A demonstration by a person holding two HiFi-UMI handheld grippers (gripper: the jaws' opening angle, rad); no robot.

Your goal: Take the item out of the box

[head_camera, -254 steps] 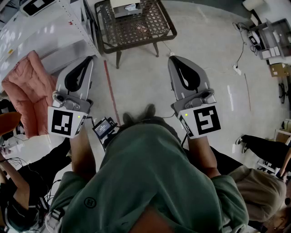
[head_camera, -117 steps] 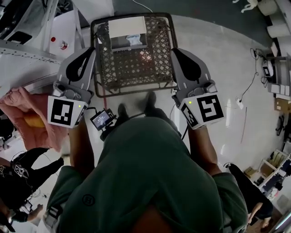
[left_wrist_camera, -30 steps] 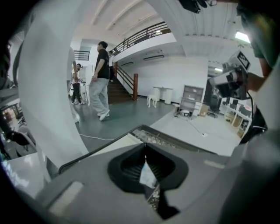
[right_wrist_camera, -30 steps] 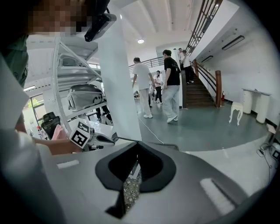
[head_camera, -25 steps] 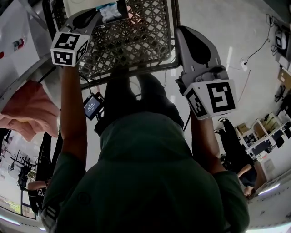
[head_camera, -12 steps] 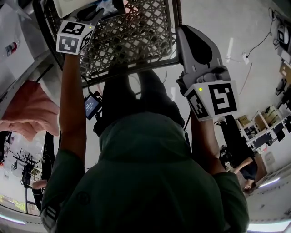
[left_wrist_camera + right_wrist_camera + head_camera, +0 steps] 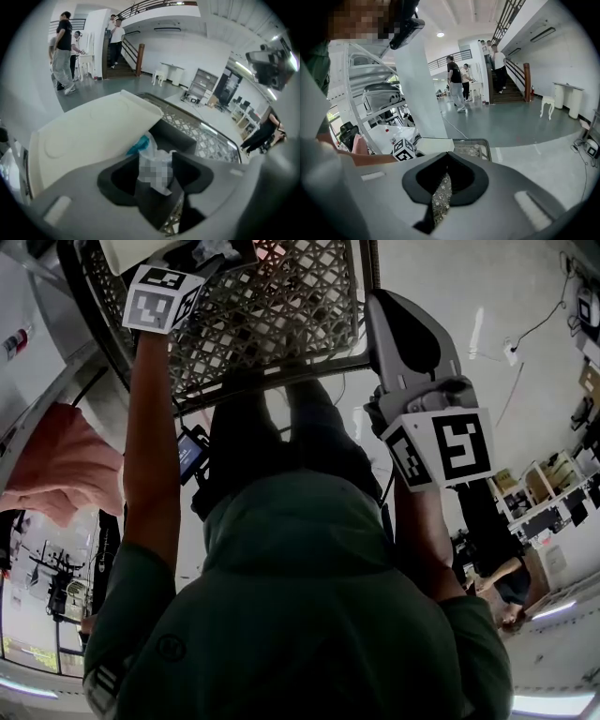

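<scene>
A white box (image 7: 89, 140) stands with its lid up on the black metal lattice table (image 7: 281, 315). Inside lies a crumpled clear plastic bag (image 7: 152, 152) with a blue patch. My left gripper (image 7: 157, 177) points down into the box. Its jaws have just been opening and now stand wide, with the bag in the gap between them and no pad seen pressing on it. In the head view the left gripper (image 7: 202, 257) reaches the box (image 7: 131, 251) at the top edge. My right gripper (image 7: 392, 306) hangs over the table's right edge, shut but for a thin slit, holding nothing.
A pink cloth (image 7: 56, 465) lies at the left beside white shelving (image 7: 370, 108). Several people stand by a staircase (image 7: 506, 89) in the background. A small screen device (image 7: 190, 454) hangs at the person's waist. Pale concrete floor (image 7: 487, 296) lies right of the table.
My left gripper has moved further up the picture and down into the box, so its marker cube sits nearer the top edge. The right gripper has barely shifted.
</scene>
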